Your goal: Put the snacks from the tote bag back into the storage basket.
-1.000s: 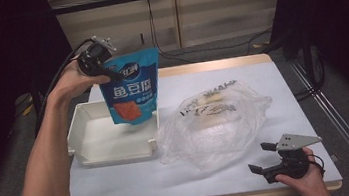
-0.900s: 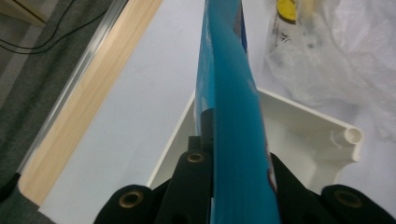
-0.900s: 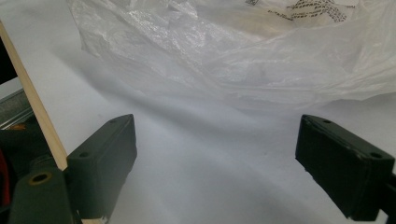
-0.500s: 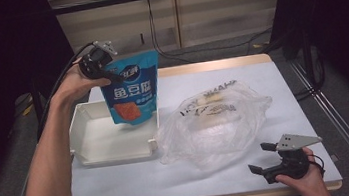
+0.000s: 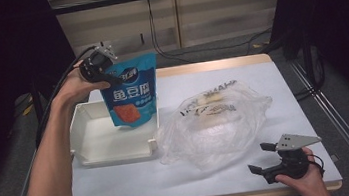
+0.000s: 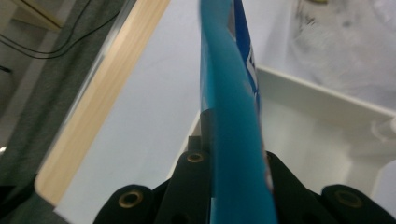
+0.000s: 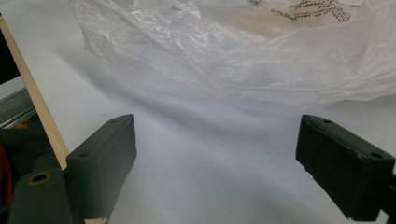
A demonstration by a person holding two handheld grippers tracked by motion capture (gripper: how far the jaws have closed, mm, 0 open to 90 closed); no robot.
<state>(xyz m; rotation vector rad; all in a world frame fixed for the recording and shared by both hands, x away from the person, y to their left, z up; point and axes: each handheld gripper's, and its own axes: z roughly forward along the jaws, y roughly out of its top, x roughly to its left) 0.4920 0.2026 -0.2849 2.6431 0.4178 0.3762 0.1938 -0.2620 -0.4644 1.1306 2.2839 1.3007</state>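
Over the white rectangular plastic tray [image 5: 114, 153] at 9 o'clock, our left gripper [image 5: 101, 70] pinches the blue printed snack pouch [image 5: 131, 96]; not yet set down. R gripper [image 5: 269, 160] at 5 o'clock gapes wide w/ nothing held, near the crumpled clear plastic bag [image 5: 216, 125].

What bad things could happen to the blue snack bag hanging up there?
1. The left gripper pinches the blue pouch only by its top corner, so it might slip and drop.
2. It hangs over the white tray near the right wall, so a fall could catch that wall or land outside.
3. The clear plastic bag lies right against the tray and could be snagged by a swing.
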